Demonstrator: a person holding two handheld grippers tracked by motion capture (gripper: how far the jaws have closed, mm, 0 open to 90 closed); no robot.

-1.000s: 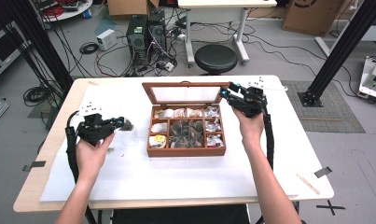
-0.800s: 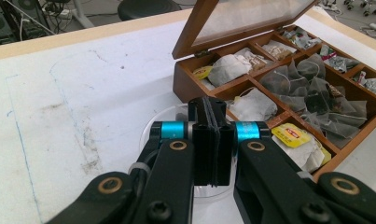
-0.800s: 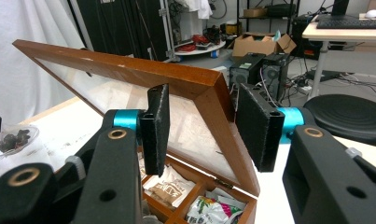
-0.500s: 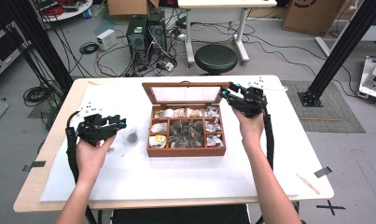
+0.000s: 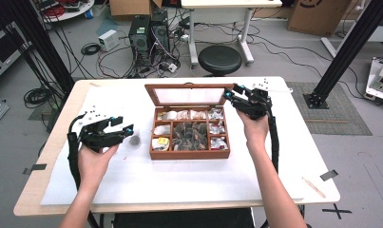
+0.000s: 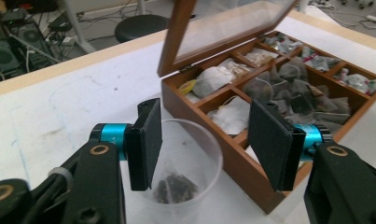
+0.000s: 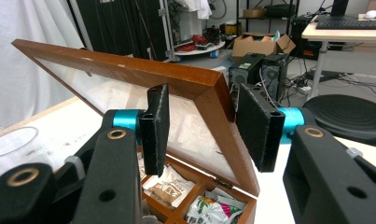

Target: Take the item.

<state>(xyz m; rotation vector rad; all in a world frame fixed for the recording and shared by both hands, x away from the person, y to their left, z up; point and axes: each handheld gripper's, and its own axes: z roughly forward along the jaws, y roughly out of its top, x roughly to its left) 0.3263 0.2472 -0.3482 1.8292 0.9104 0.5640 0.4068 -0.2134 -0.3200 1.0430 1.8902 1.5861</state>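
Teabag [image 6: 176,186] dropped into cup [image 6: 188,163], L fingers [image 6: 146,140] just opened; R fingers [image 7: 157,126] clamp box lid [image 7: 195,88].

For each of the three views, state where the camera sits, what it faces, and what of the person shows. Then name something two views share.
High view: above the table, facing down; both forearms show.
Left gripper view: on the left claw, facing the cup with a tea bag.
Right gripper view: on the right claw, facing the lid.
All three share the wooden box.
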